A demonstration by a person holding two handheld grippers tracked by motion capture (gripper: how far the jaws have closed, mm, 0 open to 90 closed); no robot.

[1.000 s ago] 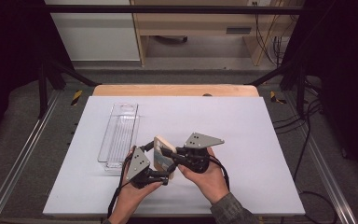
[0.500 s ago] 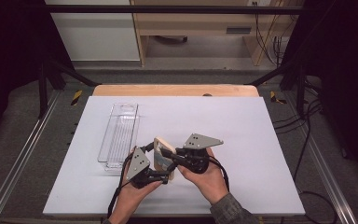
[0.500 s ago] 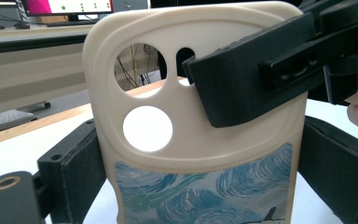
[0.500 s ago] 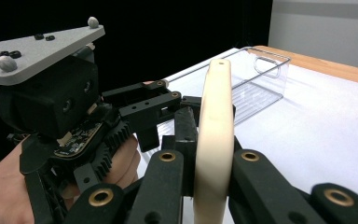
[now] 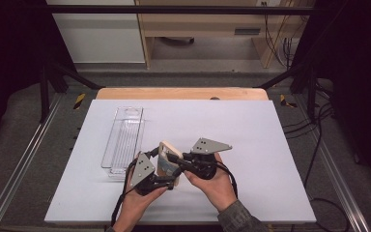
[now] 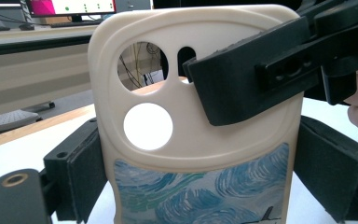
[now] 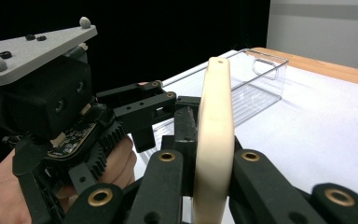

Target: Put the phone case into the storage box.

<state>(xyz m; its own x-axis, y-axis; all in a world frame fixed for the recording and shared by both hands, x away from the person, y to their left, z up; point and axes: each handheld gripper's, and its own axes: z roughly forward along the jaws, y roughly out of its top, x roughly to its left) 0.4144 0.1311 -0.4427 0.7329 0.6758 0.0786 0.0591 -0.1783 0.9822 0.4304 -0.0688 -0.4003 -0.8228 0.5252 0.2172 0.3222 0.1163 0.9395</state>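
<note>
We note both grippers meeting near the front middle of the white table point(image 5: 251, 130), each held in one of the person's hands, with a cream phone case point(image 5: 166, 155) standing upright between them. In the high view the left gripper point(image 5: 166, 178) comes in from the lower left and the right gripper point(image 5: 176, 159) from the lower right; the case sits just right of a clear plastic tray point(image 5: 123, 140), which lies lengthwise on the left half of the table, apart from the case. From the left gripper view we record the phone case point(image 6: 196, 140) face-on: cream back with two round camera openings and a small oblong one, and a blue-and-white swirl print on its lower part. The left gripper's padded jaws press against the case's two side edges, so we log it as clamped on the case. One black jaw of the right gripper point(image 6: 261, 74) lies across the case's upper right face in that view. In the right gripper view the phone case point(image 7: 214, 140) shows edge-on, thin and vertical, with the right gripper's jaws closed tight against its front and back faces; we log this one as clamped on the case too. The left gripper point(image 7: 135, 116) and its grey plate show beyond it, and the clear plastic tray point(image 7: 261, 79) farther back
</note>
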